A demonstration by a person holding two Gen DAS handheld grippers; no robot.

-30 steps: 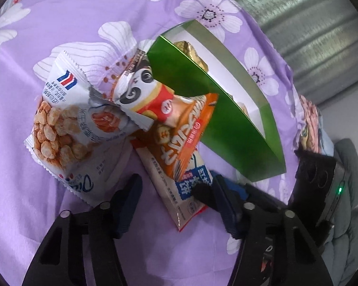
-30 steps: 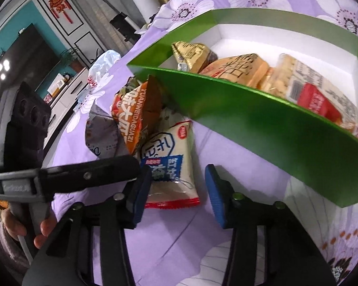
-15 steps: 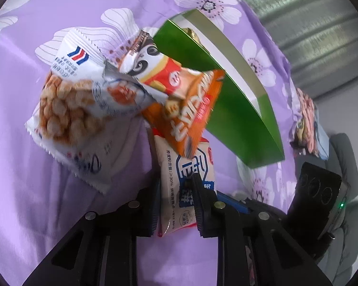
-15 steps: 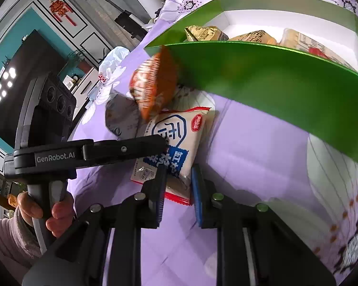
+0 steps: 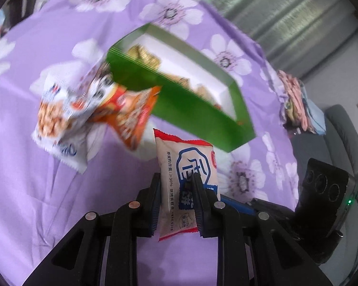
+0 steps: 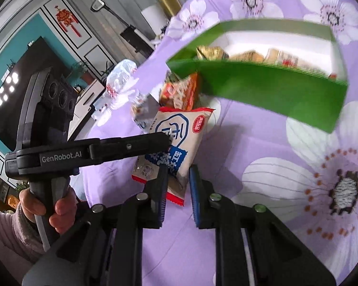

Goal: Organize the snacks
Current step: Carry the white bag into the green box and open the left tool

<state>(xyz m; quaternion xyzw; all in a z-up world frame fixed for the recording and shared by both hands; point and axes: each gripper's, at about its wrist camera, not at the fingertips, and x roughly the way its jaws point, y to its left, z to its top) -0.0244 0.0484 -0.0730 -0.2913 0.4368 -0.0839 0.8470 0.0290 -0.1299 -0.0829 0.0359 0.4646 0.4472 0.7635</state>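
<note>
Pinched between both pairs of tongs, a flat white snack packet with a blue emblem, red crimped ends and a glossy, crinkled film is held clear of the purple cloth. The left gripper is clamped on the packet's lower half, its black fingers pressed on either face. The right gripper is closed on the packet's near corner, its blue-lined pads just having drawn in on the red seam. The cloth is soft and wrinkled, printed with large white flowers, and is seen draped over the table's edge on the far right of the left wrist view. A green box, made of stiff card with a white inside and straight thin walls, lies open behind the packet; several wrapped snacks, gold and tan, are seen inside it, blurred. The near green wall is set between the held packet and the box's interior. Just left of the box, an orange packet and a white packet showing round puffs are heaped together, touching each other and the box's corner. Bare cloth is left open to the right of the box's near wall in the right wrist view. A person's hand in a pale fuzzy sleeve is wrapped round the left handle.
</note>
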